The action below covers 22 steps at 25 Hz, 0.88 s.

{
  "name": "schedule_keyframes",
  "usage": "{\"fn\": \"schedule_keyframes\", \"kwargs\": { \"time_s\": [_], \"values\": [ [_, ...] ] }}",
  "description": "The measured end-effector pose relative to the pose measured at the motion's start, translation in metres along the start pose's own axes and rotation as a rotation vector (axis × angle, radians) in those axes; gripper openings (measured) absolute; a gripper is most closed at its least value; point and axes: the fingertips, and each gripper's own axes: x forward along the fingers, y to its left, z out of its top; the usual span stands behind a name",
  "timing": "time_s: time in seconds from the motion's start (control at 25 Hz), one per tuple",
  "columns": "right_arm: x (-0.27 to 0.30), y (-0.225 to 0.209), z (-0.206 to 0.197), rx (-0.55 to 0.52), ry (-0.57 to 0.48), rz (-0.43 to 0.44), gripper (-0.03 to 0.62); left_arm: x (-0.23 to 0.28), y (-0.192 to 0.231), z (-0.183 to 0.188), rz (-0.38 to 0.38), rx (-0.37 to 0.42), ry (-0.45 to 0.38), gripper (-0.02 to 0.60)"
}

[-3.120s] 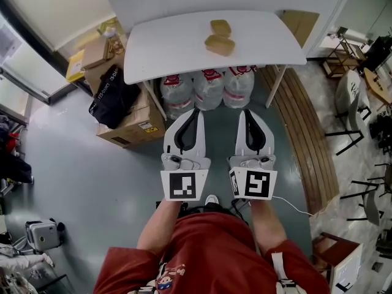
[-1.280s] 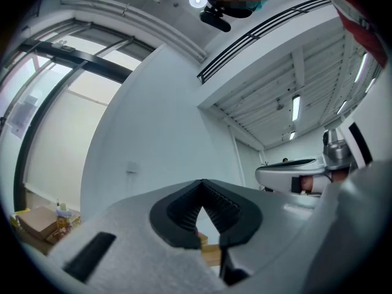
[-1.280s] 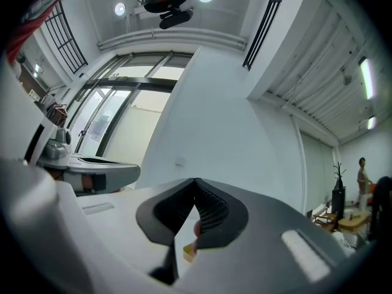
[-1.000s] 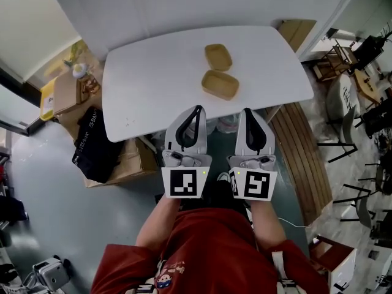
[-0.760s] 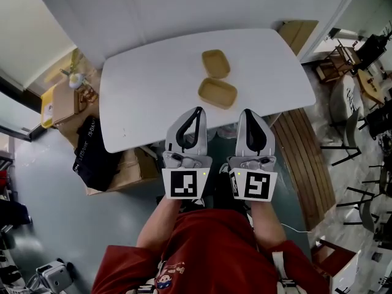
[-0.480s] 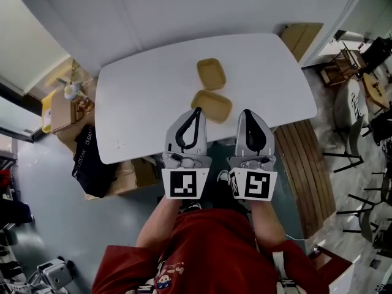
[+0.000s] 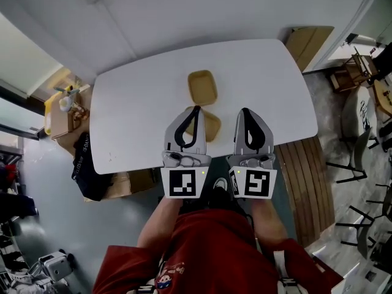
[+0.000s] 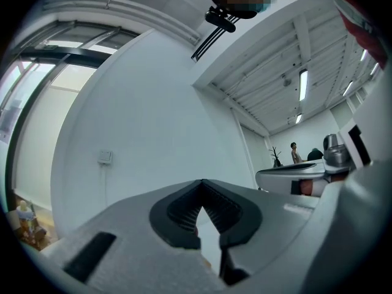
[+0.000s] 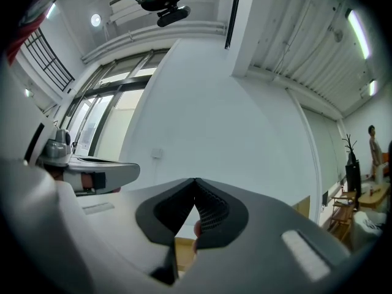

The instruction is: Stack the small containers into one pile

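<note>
The left tongs (image 7: 196, 109) and right tongs (image 7: 245, 111) are both pressed together, empty, over the worktop's (image 7: 135, 121) near edge. At the worktop's middle lie the far container (image 7: 202, 87) and the near container (image 7: 212, 125), which is partly hidden under the left tongs.

Office/lab-type space, white table (image 7: 141, 103), cardbd boxes (image 7: 60, 112), chairs (image 7: 357, 110), ceiling strip lights (image 9: 358, 26), big windows (image 9: 116, 112)

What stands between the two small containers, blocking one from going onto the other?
Nothing visible: the far container and near container lie close together on the white table, though the left gripper covers part of the near one.
</note>
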Motion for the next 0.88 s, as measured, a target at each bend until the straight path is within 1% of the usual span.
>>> {"fn": "schedule_keyframes", "kwargs": {
  "time_s": [0.12,0.4,0.64,0.76,0.88],
  "values": [
    [0.012,-0.015,-0.005,0.013,0.004,0.018,0.002,0.016,-0.003,-0.004,0.022,0.009,0.010,0.002],
    [0.033,-0.018,-0.019,0.053,0.012,0.038,0.002,0.030,0.007,-0.022,0.051,0.007,0.049,0.002],
    [0.050,-0.011,-0.034,0.033,0.047,0.025,0.002,0.044,0.025,-0.035,0.027,-0.016,0.064,0.002],
    [0.063,-0.009,-0.039,0.024,0.056,-0.014,0.002,0.051,0.039,-0.039,-0.006,-0.010,0.052,0.002],
    [0.076,-0.006,-0.040,0.016,0.064,-0.051,0.002,0.060,0.057,-0.043,-0.029,-0.025,0.054,0.002]
  ]
}}
